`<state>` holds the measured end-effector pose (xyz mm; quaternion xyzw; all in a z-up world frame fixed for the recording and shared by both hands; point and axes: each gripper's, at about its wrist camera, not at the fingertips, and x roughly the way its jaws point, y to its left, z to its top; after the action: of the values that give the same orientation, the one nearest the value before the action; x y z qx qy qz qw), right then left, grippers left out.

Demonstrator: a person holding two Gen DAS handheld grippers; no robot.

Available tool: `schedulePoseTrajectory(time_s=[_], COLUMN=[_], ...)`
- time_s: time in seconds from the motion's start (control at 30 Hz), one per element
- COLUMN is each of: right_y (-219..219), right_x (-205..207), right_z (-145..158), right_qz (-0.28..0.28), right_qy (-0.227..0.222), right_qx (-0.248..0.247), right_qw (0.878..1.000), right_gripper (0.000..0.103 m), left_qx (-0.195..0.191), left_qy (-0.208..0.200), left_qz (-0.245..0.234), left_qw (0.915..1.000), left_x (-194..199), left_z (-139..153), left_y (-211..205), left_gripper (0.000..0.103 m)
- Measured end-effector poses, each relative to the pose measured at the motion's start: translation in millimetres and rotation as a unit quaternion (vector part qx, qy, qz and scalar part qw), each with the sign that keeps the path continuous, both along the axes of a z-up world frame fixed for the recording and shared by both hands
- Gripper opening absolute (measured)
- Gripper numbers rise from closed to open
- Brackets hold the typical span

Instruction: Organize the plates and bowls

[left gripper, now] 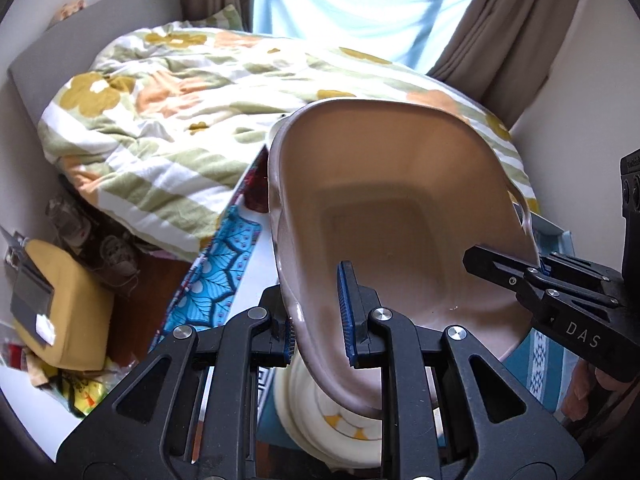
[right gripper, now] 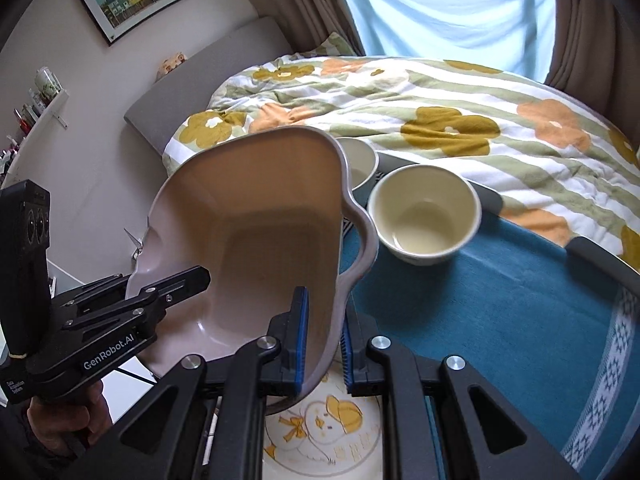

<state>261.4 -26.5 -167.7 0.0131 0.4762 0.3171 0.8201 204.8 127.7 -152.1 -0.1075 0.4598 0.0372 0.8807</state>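
A pinkish-beige baking dish (left gripper: 400, 200) (right gripper: 260, 220) with wavy handles hangs tilted in the air, held by both grippers at opposite rims. My left gripper (left gripper: 320, 324) (right gripper: 168, 280) is shut on its near-left rim, blue pads either side of the wall. On the opposite rim my right gripper (right gripper: 322, 346) (left gripper: 532, 264) is shut the same way. Directly beneath the dish sits a stack of cream plates (left gripper: 344, 436) (right gripper: 320, 432) with a duck drawing. Two cream bowls stand beyond: one in full view (right gripper: 424, 220), the other (right gripper: 360, 160) partly hidden behind the dish.
The crockery rests on a teal cloth (right gripper: 500, 300) over a dark tray (right gripper: 600, 256). Behind it lies a bed with a floral duvet (right gripper: 440, 100). A patterned blue cloth (left gripper: 224, 260) and a yellow cushion (left gripper: 68, 300) lie to the left. A hand (right gripper: 60, 420) grips the left tool.
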Motion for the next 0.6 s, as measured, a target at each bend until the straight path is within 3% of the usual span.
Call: schedulePoseTrajectory(time_s=[0.17, 0.3, 0.47, 0.6], right_y=[-73, -134, -205, -254], right_x=[-42, -73, -99, -113], right_z=[23, 28, 16, -11], right_qz=[-0.055, -0.108, -0.169, -0.214], right_qy=[-0.021, -0.025, -0.01, 0.016], right_qx=[0.002, -0.005, -0.023, -0.033], right_qw=[0.998, 0.994, 0.985, 0.976], right_gripper=[0.013, 0.013, 0.013, 0.013], left_qx=[-0.011, -0.025, -0.049, -0.06], left_qy=[-0.013, -0.012, 0.009, 0.037], left_qz=[-0.055, -0.107, -0.167, -0.209], left_qw=[0.9983, 0.9939, 0.9847, 0.9753], left_x=[-20, -30, -32, -28], left_z=[18, 16, -6, -37], left_y=[-74, -136, -206, -254], left_gripper=[0.016, 0.016, 0.016, 0.016])
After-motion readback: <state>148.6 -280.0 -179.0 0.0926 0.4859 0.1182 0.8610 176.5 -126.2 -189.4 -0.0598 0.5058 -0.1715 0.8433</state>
